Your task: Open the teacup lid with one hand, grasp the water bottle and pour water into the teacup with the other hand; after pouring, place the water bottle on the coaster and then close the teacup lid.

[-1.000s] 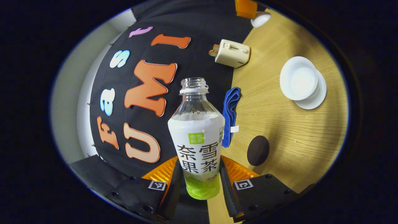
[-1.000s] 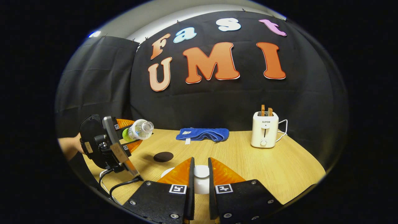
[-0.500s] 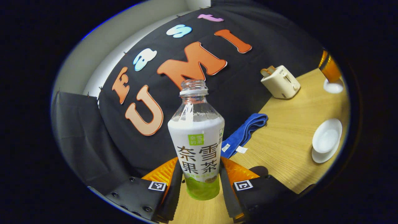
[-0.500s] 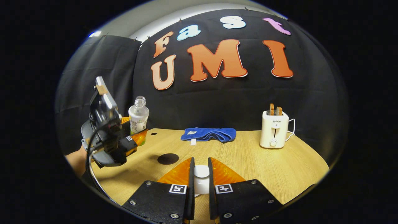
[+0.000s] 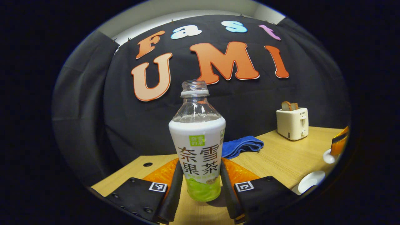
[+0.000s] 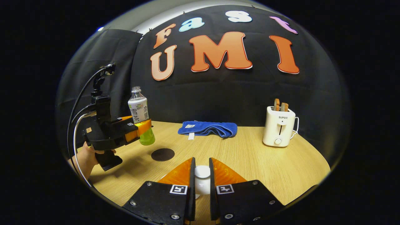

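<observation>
Plastic bottle: the water bottle [image 5: 197,147] is thin clear plastic with a shrink label, cap off, so I'd guess it's light, a bit squishy and easy to slosh out the open neck if tipped.
Where it is: upright between the left gripper [image 5: 198,182] fingers, low on the body; in the right gripper view it's [image 6: 139,114] held above the desk [image 6: 250,156], just behind the dark round coaster [image 6: 162,154], not on it yet.
Left grip: both fingers press on the lower labelled part, closed snug around it. Seems a decent spot, since the wide body gives the pads something flat-ish to bite.
Squeeze risk: too hard and the wall probably buckles and pushes liquid up.
Lid: the white teacup lid [image 6: 202,172] looks like glazed ceramic, so slick and chippable; its knob is pinched between the right gripper [image 6: 202,179] fingers, nearly closed on it.
Teacup: white cup on its saucer [image 5: 310,181] at the right edge of the left gripper view, uncovered.
Next, my guess: lower the bottle straight down onto the coaster, keep it vertical.
</observation>
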Demonstrator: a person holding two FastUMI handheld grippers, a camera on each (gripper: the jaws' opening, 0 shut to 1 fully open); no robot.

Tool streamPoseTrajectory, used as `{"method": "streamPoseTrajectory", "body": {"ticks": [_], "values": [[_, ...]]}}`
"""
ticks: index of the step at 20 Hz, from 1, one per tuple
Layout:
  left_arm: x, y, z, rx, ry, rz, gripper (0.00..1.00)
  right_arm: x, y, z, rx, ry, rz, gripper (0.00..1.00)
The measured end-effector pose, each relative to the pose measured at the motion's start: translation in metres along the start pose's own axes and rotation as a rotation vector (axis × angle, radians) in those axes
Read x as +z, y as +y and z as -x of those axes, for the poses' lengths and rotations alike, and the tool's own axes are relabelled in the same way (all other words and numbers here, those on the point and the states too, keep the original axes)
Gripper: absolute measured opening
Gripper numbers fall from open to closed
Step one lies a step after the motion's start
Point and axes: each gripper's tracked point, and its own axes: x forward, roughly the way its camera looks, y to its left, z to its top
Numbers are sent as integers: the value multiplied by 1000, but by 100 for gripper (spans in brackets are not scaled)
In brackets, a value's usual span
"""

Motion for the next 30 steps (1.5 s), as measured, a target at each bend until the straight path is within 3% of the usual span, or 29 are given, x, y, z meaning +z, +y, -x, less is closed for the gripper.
{"method": "streamPoseTrajectory", "body": {"ticks": [5, 11, 17, 19, 23, 24, 27, 30], "values": [[-13, -3, -12, -51, 18, 121, 64, -3, -3, -4, -3, 10, 10, 19], [-45, -12, -28, -76, 86, 194, 63, -7, -4, -10, -1, 23, 19, 19], [-62, -20, -33, -95, 132, 222, 66, -8, 0, -13, 21, 28, 12, 19], [-61, -20, -34, -97, 129, 220, 63, -9, 1, -13, 24, 31, 15, 19], [-73, -28, -32, -124, 166, 225, 72, -13, 6, -14, 27, 44, 23, 19], [-79, -27, -31, -123, 182, 219, 70, -14, 6, -15, 26, 45, 27, 19], [-76, -20, -26, -107, 188, 213, 87, -16, 12, -18, 29, 48, 38, 19], [-70, -11, -17, -92, 177, 203, 93, -19, 23, -21, 47, 51, 45, 19]]}}
